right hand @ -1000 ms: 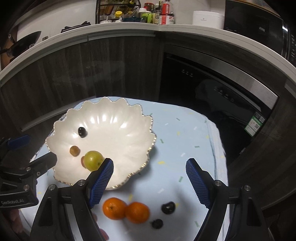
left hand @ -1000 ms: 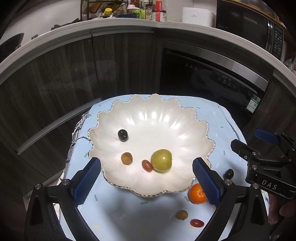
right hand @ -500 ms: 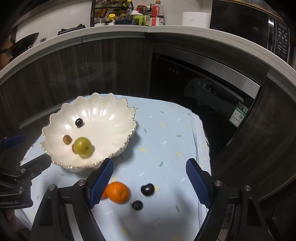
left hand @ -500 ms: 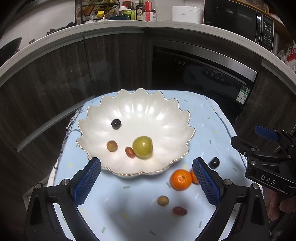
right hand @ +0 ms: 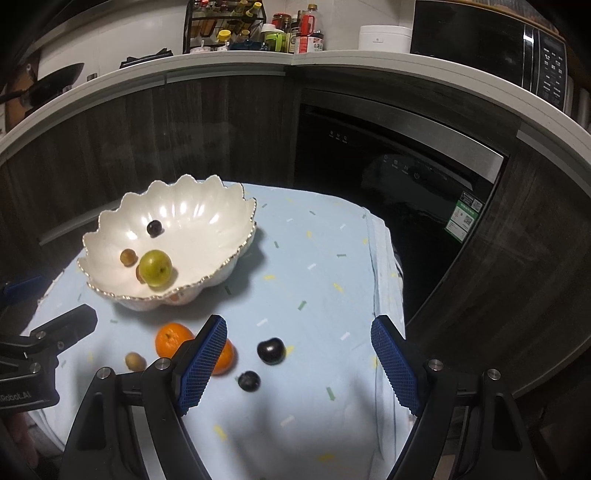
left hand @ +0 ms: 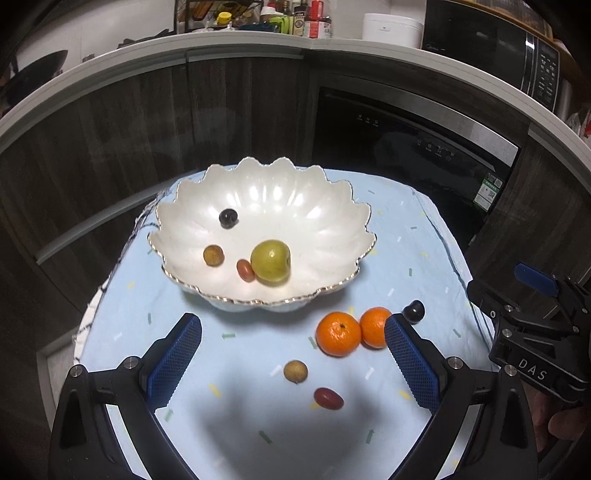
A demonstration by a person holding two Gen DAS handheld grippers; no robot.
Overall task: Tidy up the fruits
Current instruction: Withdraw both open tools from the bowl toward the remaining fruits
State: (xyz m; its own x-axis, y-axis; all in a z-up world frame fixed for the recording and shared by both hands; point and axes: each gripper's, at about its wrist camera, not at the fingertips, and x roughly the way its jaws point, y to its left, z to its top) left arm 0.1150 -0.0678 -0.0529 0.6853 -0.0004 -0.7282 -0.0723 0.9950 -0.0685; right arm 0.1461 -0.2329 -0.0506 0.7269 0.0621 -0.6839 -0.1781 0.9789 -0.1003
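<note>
A white scalloped bowl (left hand: 325, 206) (right hand: 207, 218) sits on a light blue cloth and holds a green apple (left hand: 270, 261) (right hand: 155, 267), a brown longan (left hand: 213, 254), a red grape tomato (left hand: 245, 270) and a dark grape (left hand: 227, 217). On the cloth in front of it lie two mandarins (left hand: 338, 333) (left hand: 373, 326), a longan (left hand: 295, 371), a red tomato (left hand: 328, 398) and dark fruits (right hand: 270, 350) (right hand: 248, 380). My left gripper (left hand: 293, 358) is open above the loose fruits. My right gripper (right hand: 298, 363) is open over the dark fruits, holding nothing.
The cloth-covered table (right hand: 317, 258) ends near a dark oven door (right hand: 399, 162) and wooden cabinets. A counter behind carries bottles (right hand: 306, 33), a white pot and a microwave (right hand: 480, 40). A hand shows at the lower right of the left wrist view.
Both grippers have drawn back from the bowl toward the near side of the table, so the loose fruits now lie between and ahead of the fingers. Their jaws stayed open.
</note>
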